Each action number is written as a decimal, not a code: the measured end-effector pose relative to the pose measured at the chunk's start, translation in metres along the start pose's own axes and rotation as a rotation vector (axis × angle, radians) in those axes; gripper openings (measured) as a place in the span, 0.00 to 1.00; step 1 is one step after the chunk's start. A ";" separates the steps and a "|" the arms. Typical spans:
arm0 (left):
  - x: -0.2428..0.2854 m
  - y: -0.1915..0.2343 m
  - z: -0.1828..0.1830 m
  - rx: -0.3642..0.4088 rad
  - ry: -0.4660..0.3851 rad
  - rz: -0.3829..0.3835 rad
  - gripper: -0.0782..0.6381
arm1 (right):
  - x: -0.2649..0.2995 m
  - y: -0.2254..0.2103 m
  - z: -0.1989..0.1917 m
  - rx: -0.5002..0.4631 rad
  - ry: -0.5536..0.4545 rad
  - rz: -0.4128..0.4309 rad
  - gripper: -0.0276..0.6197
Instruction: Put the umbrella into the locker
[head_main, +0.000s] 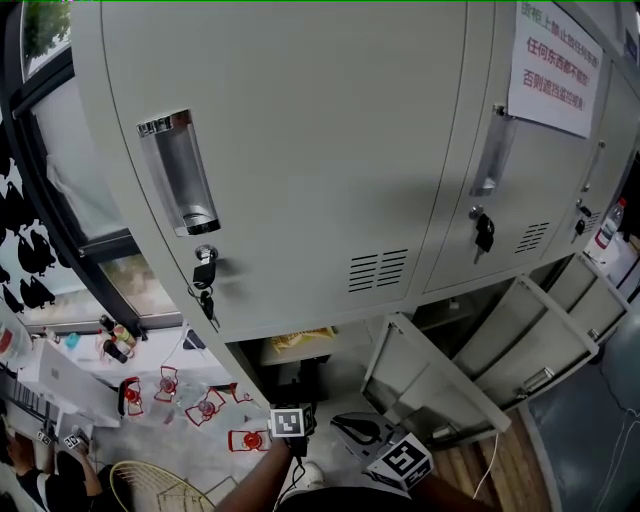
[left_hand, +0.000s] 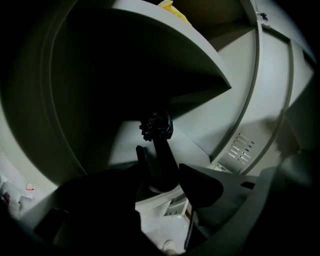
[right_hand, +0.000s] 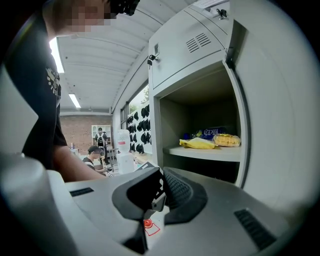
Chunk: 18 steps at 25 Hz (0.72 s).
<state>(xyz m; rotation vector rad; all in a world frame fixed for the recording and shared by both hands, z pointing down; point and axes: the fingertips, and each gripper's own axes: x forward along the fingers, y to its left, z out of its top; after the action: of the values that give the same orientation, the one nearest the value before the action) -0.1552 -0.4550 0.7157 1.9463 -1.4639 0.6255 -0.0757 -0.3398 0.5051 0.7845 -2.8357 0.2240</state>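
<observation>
Left fingers (left_hand: 200, 184) clamp a slim black furled umbrella (left_hand: 162, 150); right fingers (right_hand: 182, 192) closed, empty.

Left gripper (left_hand: 165, 167) tilts downward, jaws clamped on either side of the black umbrella (left_hand: 159, 127), with the bare forearm (head_main: 255, 482) reaching up behind it. Right gripper (right_hand: 161, 187) sits just beside it, roughly level, jaws pressed together and holding nothing.
</observation>
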 end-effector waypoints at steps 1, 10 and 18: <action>0.001 0.001 -0.001 0.000 0.003 -0.004 0.47 | -0.001 -0.002 0.001 0.001 -0.004 -0.006 0.11; -0.048 -0.015 0.021 0.058 -0.177 -0.006 0.46 | -0.021 -0.019 0.013 -0.029 -0.034 -0.055 0.11; -0.143 -0.045 0.059 0.077 -0.434 0.003 0.34 | -0.042 -0.017 0.032 -0.103 -0.073 -0.056 0.11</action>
<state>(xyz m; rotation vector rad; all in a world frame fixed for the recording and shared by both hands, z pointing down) -0.1503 -0.3928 0.5669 2.2372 -1.7175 0.2697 -0.0361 -0.3398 0.4668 0.8648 -2.8616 0.0410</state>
